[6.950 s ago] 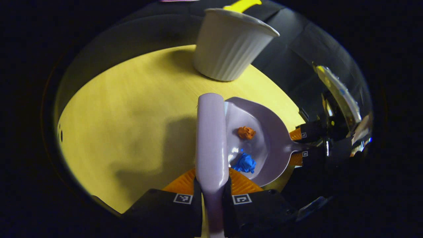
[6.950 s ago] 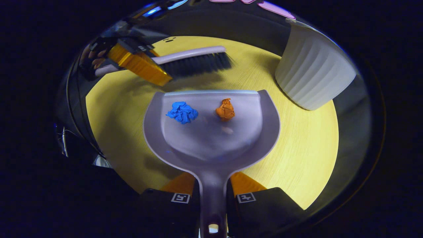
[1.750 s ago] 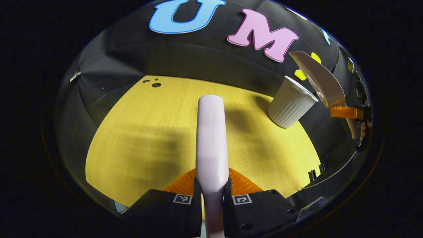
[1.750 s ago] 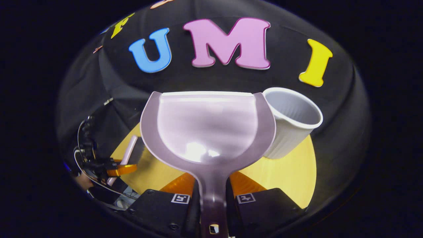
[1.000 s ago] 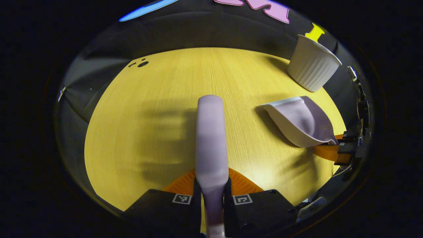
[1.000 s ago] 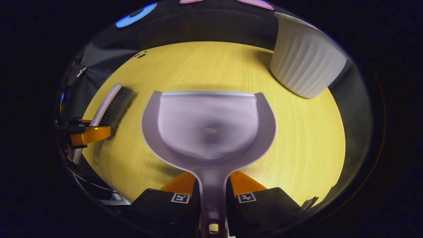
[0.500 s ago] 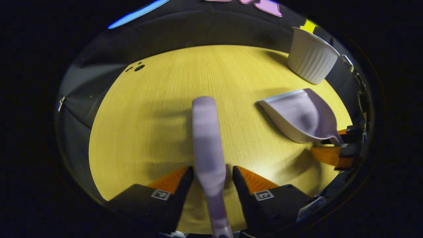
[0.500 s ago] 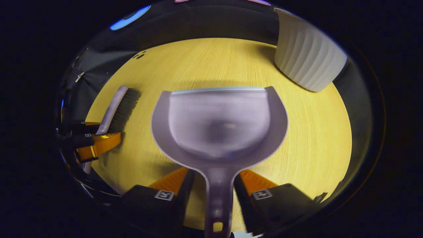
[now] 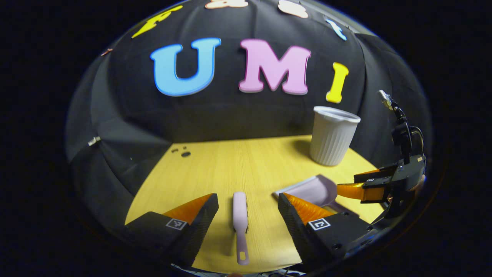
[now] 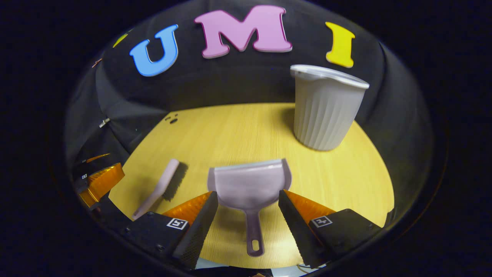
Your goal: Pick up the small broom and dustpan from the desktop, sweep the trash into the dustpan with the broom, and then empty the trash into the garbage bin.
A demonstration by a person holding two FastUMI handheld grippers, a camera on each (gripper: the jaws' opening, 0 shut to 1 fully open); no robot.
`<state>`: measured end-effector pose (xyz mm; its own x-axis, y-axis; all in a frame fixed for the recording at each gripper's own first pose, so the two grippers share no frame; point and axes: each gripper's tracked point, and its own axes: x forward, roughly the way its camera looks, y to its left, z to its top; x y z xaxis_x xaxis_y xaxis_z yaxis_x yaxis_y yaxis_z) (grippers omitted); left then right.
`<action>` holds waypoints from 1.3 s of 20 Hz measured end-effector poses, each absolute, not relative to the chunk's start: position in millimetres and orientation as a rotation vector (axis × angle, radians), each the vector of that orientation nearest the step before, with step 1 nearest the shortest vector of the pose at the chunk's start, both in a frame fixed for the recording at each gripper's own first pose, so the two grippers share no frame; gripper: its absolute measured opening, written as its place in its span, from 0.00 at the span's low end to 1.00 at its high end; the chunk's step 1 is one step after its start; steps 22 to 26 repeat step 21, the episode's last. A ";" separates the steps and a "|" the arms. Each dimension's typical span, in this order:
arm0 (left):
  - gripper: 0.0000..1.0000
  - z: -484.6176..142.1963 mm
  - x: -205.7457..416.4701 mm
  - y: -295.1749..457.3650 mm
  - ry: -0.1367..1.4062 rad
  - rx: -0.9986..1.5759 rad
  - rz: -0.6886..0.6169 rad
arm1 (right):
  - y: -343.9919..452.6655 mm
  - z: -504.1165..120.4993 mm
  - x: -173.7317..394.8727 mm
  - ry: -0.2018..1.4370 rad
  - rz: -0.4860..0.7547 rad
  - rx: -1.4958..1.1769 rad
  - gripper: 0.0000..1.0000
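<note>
With both sets of tongs, left gripper point(image 9: 248, 209) and right gripper point(image 10: 248, 209), spread open and empty, broom point(image 9: 240, 215) and dustpan point(image 10: 249, 188) lie flat on the desk point(image 10: 238, 130) short of the bin point(image 10: 324, 113); both look light, stiff, slick plastic, best pinched at the slim handles.

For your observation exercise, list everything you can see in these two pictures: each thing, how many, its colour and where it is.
broom: one, pale lilac with dark bristles, lying on the table left of the dustpan, released
dustpan: one, pale lilac, flat on the table, handle toward the cameras, empty
garbage bin: one, white and ribbed, upright at the table's far right
table: one, yellow wood grain
small dark holes: a few, at the table's far left
left gripper: one, jaws open, astride the broom
right gripper: one, jaws open, astride the dustpan handle
</note>
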<state>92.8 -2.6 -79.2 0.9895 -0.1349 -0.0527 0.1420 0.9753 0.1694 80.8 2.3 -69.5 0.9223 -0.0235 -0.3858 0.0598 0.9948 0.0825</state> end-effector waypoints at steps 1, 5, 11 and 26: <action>0.99 -65.9 75.0 -5.1 -0.012 0.162 -0.137 | 3.4 -42.5 73.7 0.323 -0.036 0.072 0.99; 0.98 -24.9 9.5 -15.0 -0.178 0.183 -0.116 | 25.5 8.5 33.3 0.147 0.021 0.004 0.99; 0.98 -52.6 -45.8 -25.7 -0.170 0.105 -0.084 | 51.2 -19.3 -34.4 0.146 0.089 -0.086 0.99; 0.96 -98.9 -58.1 -10.8 -0.033 -0.004 -0.036 | 71.9 -56.4 -59.0 0.218 0.150 -0.027 0.99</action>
